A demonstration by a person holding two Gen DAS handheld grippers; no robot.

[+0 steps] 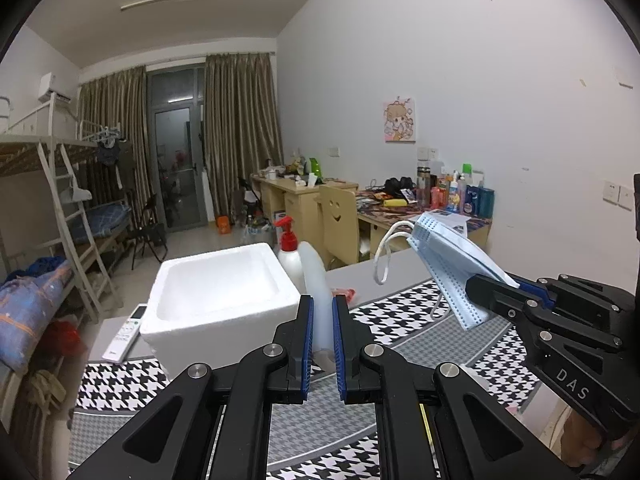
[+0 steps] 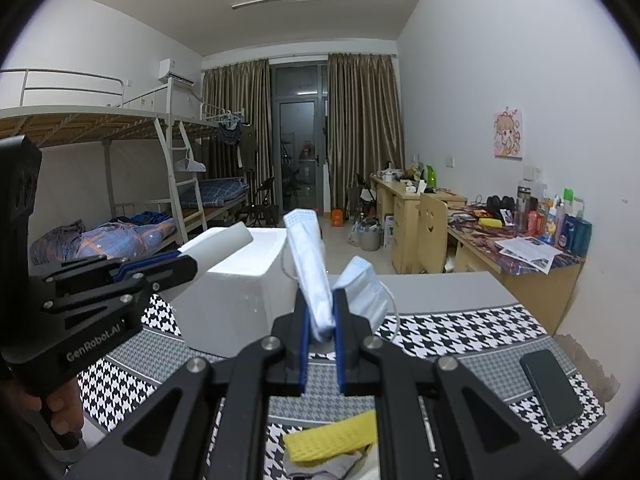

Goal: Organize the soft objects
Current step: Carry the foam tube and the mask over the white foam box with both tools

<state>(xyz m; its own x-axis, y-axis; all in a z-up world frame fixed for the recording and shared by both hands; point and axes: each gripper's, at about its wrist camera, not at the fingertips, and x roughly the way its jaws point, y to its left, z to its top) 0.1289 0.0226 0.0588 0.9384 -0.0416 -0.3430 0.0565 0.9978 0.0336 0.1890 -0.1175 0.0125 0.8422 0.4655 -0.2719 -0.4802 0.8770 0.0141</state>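
Observation:
My left gripper (image 1: 322, 300) is shut on a pale white soft roll (image 1: 316, 272) that sticks up between its blue pads. In the right wrist view the same left gripper (image 2: 188, 264) holds the white roll (image 2: 220, 244) beside the top of the white foam box (image 2: 240, 300). My right gripper (image 2: 320, 296) is shut on a stack of blue face masks (image 2: 308, 256), some standing up and some folding to the right. From the left wrist view, the right gripper (image 1: 476, 292) carries the masks (image 1: 448, 256) above the table, right of the foam box (image 1: 224, 332), their ear loops dangling.
A houndstooth cloth (image 1: 400, 320) covers the table. A red-topped spray bottle (image 1: 289, 252) stands behind the box, with a remote control (image 1: 130, 330) to its left. A black phone (image 2: 550, 388) and a yellow cloth (image 2: 332, 438) lie near me. A small red item (image 1: 344, 294) lies behind the fingers.

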